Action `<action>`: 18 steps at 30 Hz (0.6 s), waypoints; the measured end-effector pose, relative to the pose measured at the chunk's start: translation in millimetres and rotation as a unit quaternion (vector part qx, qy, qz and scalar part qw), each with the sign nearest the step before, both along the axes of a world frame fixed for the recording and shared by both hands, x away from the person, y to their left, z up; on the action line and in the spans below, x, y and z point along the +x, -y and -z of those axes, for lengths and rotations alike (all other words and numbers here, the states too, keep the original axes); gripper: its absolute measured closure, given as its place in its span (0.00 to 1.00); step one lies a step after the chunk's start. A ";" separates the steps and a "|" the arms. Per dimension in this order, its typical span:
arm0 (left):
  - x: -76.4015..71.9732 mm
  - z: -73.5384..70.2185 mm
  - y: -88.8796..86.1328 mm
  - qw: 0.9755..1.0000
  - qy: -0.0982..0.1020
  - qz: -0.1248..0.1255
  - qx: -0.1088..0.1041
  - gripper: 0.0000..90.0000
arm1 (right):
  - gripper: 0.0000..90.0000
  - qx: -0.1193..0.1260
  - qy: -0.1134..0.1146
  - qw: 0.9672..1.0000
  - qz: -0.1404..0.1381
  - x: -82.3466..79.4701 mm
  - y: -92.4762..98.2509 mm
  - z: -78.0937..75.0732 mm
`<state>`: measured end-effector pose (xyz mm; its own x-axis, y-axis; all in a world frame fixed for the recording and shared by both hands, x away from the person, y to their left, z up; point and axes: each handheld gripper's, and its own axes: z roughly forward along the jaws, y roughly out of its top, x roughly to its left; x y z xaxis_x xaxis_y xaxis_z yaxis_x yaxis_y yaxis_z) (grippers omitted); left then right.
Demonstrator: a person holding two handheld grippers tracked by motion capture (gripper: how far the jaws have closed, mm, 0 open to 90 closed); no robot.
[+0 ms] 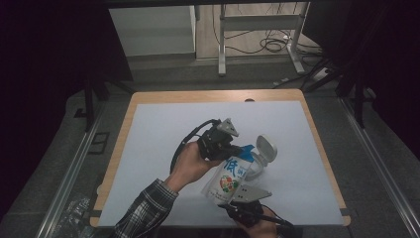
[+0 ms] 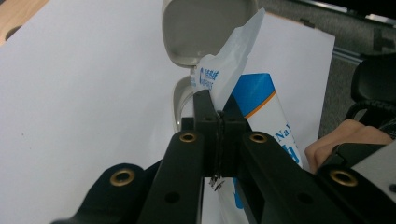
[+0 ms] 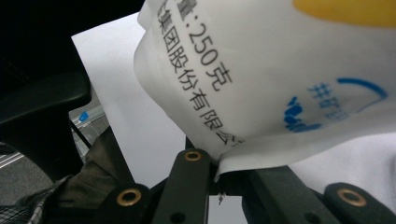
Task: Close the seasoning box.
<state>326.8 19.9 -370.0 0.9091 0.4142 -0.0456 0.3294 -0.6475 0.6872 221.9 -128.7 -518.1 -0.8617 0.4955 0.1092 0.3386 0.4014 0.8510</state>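
Pouch of printed white and blue film (image 1: 229,179) held clear of the white surface (image 1: 163,148), slanted, between two grippers. Left gripper (image 1: 236,148) clamped shut on the upper corner of the pouch; in the left gripper view, jaws pressed together with a thin flap of the film (image 2: 233,60) pinched between them. Right gripper (image 1: 236,199) closed on the lower edge of the pouch; in the right gripper view, bottom seam (image 3: 243,161) nipped at the jaw tips, body of the pouch bulging above.

Reason for the two-point hold: soft pouch, no rigid wall, hence a grip at each end to keep it stretched and to control its tilt. Lower grip on the seam rather than the belly, probably to avoid squeezing the contents.

White container (image 1: 261,157) just beside the upper end of the pouch, hinged lid (image 2: 205,28) swung up and open, mouth exposed. Upper corner of the pouch aimed toward that mouth: likely set up for pouring or refilling, with the lid left open to receive. Whether the pouch corner is already cut open: cannot tell
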 end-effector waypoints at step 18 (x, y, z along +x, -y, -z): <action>8.5 -4.5 17.6 0.998 -0.012 0.011 0.057 1.00 | 0.99 0.010 0.015 1.000 -0.018 -0.8 -4.2 -4.7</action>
<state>335.3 2.3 -365.5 0.9175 0.3972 -0.0206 0.3289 -0.7287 0.6007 221.2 -124.5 -513.3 -0.8825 0.4611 0.0929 0.2980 0.3953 0.8688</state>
